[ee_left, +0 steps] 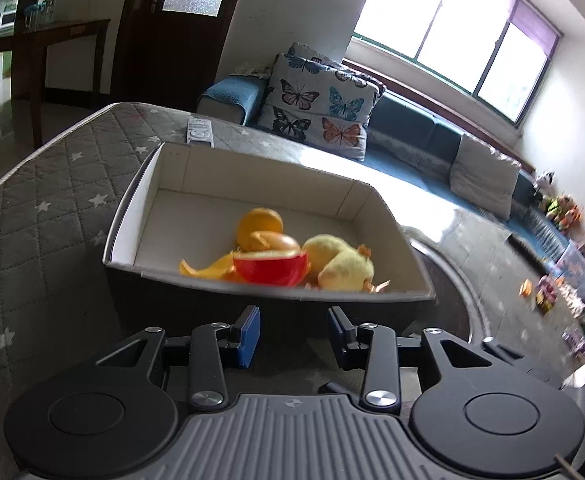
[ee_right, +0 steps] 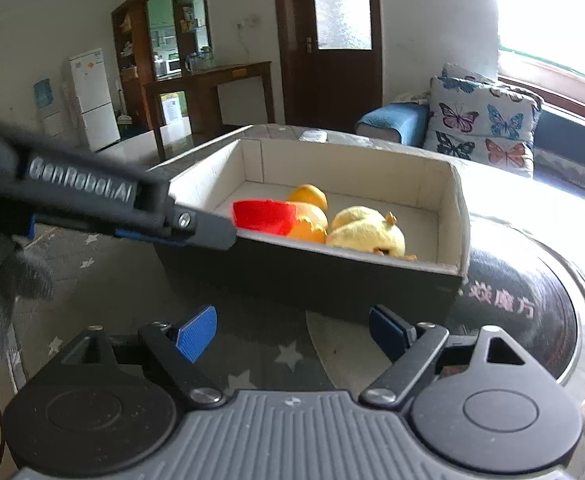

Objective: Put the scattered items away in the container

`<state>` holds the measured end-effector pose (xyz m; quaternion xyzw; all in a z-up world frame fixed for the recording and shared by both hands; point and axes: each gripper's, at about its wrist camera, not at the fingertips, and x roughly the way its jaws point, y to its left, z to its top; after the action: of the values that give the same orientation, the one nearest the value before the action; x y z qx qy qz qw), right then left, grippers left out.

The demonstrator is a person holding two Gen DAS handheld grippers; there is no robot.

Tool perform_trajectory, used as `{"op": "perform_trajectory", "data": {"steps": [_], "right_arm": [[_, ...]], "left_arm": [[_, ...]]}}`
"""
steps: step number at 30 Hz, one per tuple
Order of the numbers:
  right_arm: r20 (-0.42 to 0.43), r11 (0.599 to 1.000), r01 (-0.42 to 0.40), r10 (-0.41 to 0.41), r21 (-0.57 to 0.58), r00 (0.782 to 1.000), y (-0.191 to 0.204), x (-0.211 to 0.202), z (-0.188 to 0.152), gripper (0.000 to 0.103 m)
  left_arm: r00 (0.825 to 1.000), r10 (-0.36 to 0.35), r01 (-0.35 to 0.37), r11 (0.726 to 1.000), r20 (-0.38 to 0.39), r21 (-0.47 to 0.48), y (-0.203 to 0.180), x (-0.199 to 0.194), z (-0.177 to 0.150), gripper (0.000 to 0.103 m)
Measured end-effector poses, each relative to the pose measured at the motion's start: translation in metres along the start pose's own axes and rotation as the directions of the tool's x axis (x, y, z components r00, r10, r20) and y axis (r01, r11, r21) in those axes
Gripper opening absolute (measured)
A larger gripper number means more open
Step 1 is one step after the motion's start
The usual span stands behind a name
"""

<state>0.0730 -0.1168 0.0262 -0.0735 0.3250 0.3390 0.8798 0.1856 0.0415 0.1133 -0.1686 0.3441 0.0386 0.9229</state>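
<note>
1. On the grey quilted cover with white stars (ee_left: 32,184), the open box (ee_left: 132,216) sits straight ahead of both your grippers, dark outside, pale inside.
2. Your left gripper (ee_left: 292,332) hangs just short of the box's near wall, blue pads parted with nothing between them. From the right wrist view that same tool reaches in from the left, its tip at the box's near left corner.
3. Your right gripper (ee_right: 292,332) is spread wide, empty, also just short of the near wall, the starred cover showing between its fingers.
4. Inside the box, towards the near side, the yellow plush duck (ee_left: 344,264) lies on its side, rightmost of the pile.
5. The red bowl-shaped piece (ee_left: 270,270) sits left of the duck, touching the orange fruit pieces (ee_left: 260,224) behind it.
6. Beyond the box's far wall, a white remote (ee_left: 200,132) lies on the cover, well apart from both grippers.
</note>
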Motion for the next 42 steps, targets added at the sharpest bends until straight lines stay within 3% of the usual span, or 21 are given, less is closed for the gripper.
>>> {"op": "perform_trajectory", "data": {"steps": [17, 42], "right_arm": [[-0.022, 0.996, 0.051, -0.049, 0.077, 0.999, -0.002, -0.017, -0.024, 0.103], [-0.054, 0.989, 0.09, -0.084, 0.113, 0.995, 0.0, -0.014, -0.032, 0.103]], "left_arm": [[0.996, 0.086, -0.086, 0.996, -0.033, 0.001, -0.006, 0.0, -0.034, 0.04], [0.989, 0.146, -0.144, 0.986, -0.023, 0.081, -0.018, -0.003, -0.045, 0.04]]}}
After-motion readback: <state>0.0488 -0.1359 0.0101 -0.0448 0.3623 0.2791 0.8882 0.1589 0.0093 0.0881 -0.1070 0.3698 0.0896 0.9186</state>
